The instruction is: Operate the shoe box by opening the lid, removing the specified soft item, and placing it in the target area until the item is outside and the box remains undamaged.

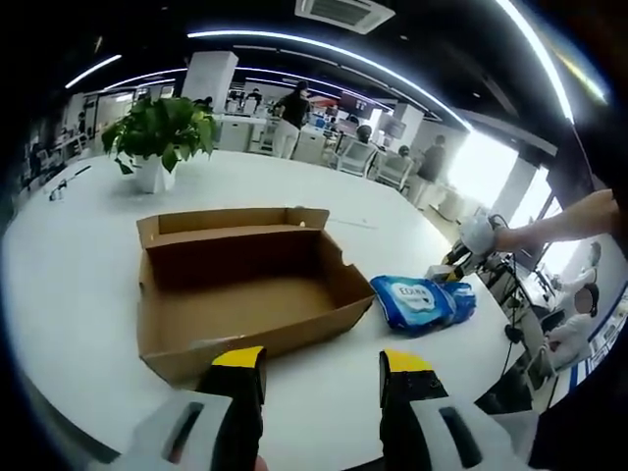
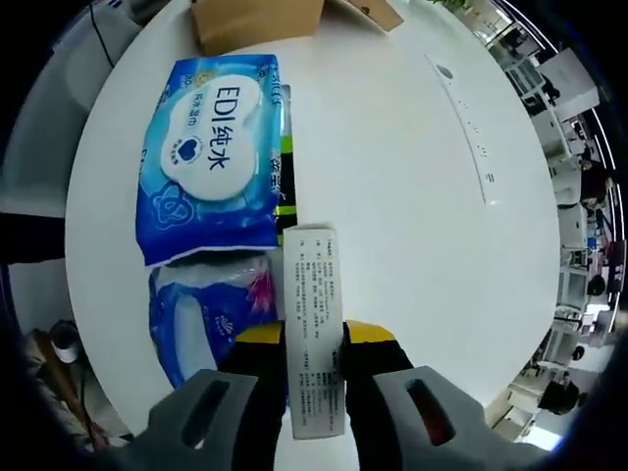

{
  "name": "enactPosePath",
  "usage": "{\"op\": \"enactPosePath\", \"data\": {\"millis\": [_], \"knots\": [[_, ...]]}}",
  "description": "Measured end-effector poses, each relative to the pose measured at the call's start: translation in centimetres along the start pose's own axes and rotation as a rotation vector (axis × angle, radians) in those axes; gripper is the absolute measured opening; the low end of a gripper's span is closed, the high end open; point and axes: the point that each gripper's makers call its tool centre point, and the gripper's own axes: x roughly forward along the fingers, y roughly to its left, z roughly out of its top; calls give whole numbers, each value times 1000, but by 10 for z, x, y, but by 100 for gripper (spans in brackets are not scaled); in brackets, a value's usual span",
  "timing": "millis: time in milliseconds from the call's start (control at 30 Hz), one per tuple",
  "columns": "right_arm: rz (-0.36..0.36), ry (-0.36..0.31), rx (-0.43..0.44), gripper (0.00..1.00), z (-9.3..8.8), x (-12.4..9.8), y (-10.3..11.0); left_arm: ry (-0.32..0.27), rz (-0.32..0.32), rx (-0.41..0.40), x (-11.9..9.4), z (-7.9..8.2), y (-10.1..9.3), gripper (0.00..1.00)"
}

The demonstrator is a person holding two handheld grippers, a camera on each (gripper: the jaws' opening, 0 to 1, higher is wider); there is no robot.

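Setting: open-plan office with ceiling light strips, desks and several people in the background of the left gripper view; work is done on one round white table (image 1: pixel 88 285).
Boxes: one brown cardboard shoe box (image 1: pixel 240 289) is seen in the left gripper view, open-topped, its interior bare, its flap standing up along the far side. A corner of it is seen at the top of the right gripper view.
Soft items: two packs are counted in the right gripper view, lying on the table outside the box. One blue wet-wipe pack (image 2: pixel 214 157) lies flat with its printed face up; one blue-and-white tissue pack (image 2: pixel 201 309) lies just beside it, nearer the camera.
Same packs, other view: a blue bundle is seen to the right of the box in the left gripper view, resting on the table close to the box's right corner.
Slim carton: one narrow white box (image 2: pixel 314 329) with printed text is seen, lying beside the packs.
Plants: one potted plant (image 1: pixel 157 137) stands on the far side of the table, well apart from the box.
Left gripper (image 1: pixel 322 378): held low in front of the box's near wall, its yellow-tipped jaws spread apart with nothing between them.
Right gripper (image 2: pixel 314 343): pointed down at the table, jaws closed against both long sides of the narrow white box.
Person: a gloved hand (image 1: pixel 478 234) and bare forearm reach in from the right of the left gripper view, above the packs.
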Motion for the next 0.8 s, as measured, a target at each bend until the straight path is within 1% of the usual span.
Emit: {"op": "enactPosePath", "data": {"millis": [133, 400, 633, 800], "knots": [[-8, 31, -17, 18, -8, 2, -1, 0, -3, 7, 0, 2, -1, 47], [2, 21, -13, 17, -7, 2, -1, 5, 2, 10, -1, 1, 2, 47], [14, 19, -37, 17, -8, 1, 3, 4, 0, 10, 0, 1, 1, 47], [9, 31, -16, 18, -11, 2, 0, 5, -7, 18, 0, 2, -1, 47]]}}
